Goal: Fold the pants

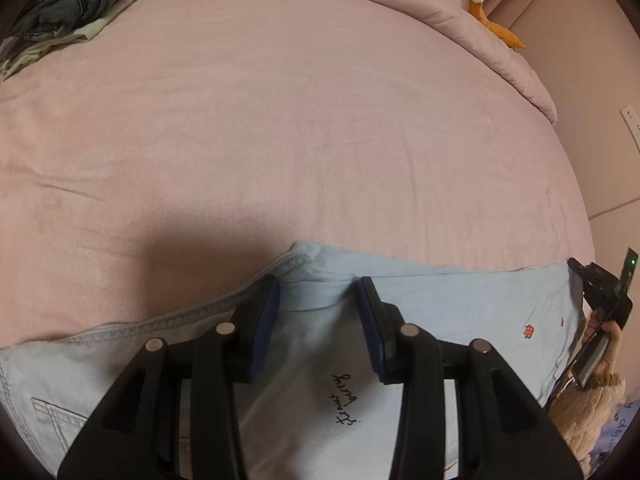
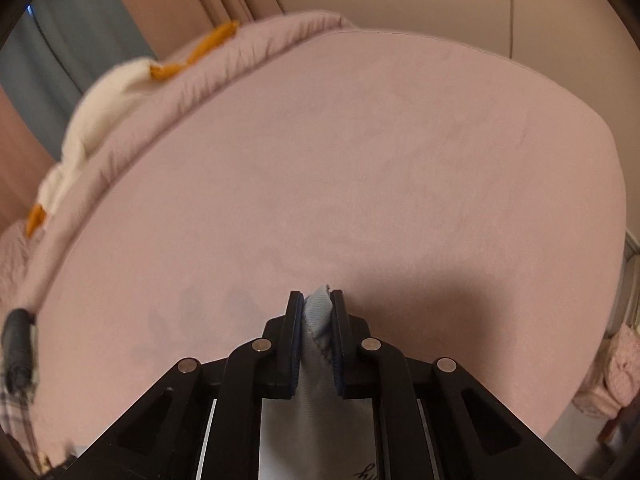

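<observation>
Pale blue denim pants (image 1: 460, 304) lie across the near part of a bed (image 1: 280, 120) covered in a pink sheet, with black script lettering showing on the cloth. The left hand-held gripper (image 1: 320, 292) hangs low over the pants with its jaws part open; a raised fold of the fabric sits between the blue pads (image 1: 266, 312), though whether they press on it I cannot tell. The right hand-held gripper (image 2: 316, 300) has its jaws nearly together, pinching a bunched edge of the same pants (image 2: 318, 312). A dark grey garment (image 1: 68, 0) rests at the bed's far corner, well apart from the pants.
</observation>
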{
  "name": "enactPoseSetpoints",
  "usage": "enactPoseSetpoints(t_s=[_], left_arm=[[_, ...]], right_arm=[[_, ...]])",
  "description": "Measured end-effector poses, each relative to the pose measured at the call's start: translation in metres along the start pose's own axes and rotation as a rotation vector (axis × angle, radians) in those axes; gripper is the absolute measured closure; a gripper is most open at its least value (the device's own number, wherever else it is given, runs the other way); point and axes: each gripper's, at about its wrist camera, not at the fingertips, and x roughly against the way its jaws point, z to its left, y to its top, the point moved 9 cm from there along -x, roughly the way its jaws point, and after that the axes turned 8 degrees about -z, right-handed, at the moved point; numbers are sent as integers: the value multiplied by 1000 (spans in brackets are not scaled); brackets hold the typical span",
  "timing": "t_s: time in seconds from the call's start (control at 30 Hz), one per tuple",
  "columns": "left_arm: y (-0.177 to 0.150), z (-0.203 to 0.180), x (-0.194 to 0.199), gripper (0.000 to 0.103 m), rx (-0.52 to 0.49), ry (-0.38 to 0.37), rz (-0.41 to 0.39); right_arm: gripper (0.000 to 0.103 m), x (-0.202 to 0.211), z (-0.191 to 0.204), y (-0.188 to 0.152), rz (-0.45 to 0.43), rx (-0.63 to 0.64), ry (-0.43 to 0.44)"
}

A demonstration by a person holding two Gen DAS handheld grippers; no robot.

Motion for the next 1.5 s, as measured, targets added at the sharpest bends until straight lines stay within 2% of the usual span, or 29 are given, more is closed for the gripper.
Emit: enactPoseSetpoints(t_s=[0.13, 0.17, 0.2, 0.23, 0.27, 0.3, 0.43, 0.53, 0.6, 0.67, 0.73, 0.77, 0.8, 0.97, 1.13, 1.23, 1.5], left_arm=[[-3, -2, 9, 60, -19, 20, -11], [-6, -3, 15, 51, -15, 19, -8], [-9, -5, 21, 39, -10, 1, -8], [-12, -8, 28, 35, -3, -25, -9], [-16, -11, 36, 33, 2, -51, -12], [-24, -15, 45, 33, 6, -83, -7], [-55, -23, 63, 33, 19, -138, 32], [-78, -25, 65, 34, 28, -150, 77], [-88, -25, 65, 34, 15, -139, 82], [-93, -24, 63, 34, 7, -125, 90], [-95, -23, 59, 35, 13, -114, 99], [-97, -22, 60, 35, 18, -112, 99], [-100, -20, 60, 37, 26, -108, 103], [-107, -19, 61, 43, 8, -74, 101], [-105, -17, 54, 43, 25, -74, 92], [-106, -15, 53, 43, 31, -74, 77], [-108, -10, 54, 42, 31, -68, 21]], right_arm=[[92, 7, -1, 0, -1, 16, -2], [86, 15, -2, 0, 2, 17, -5], [76, 23, -5, 1, -1, 21, -10], [68, 35, -8, 2, -16, 30, -15], [54, 50, -13, 2, -37, 38, -18], [47, 60, -19, 0, -53, 40, -21], [47, 95, -54, -15, -80, -17, -35], [51, 97, -65, -33, -49, -55, -25], [63, 91, -64, -43, -26, -68, -7], [64, 80, -61, -50, 1, -90, 24], [76, 72, -62, -54, 31, -93, 16], [91, 72, -65, -55, 29, -89, -5], [93, 74, -69, -55, 14, -91, -14], [96, 97, -70, -43, -78, -83, -38], [97, 64, -78, -62, -2, -64, -86], [97, 64, -79, -63, -29, -53, -89], [97, 67, -87, -68, -41, -59, -24]])
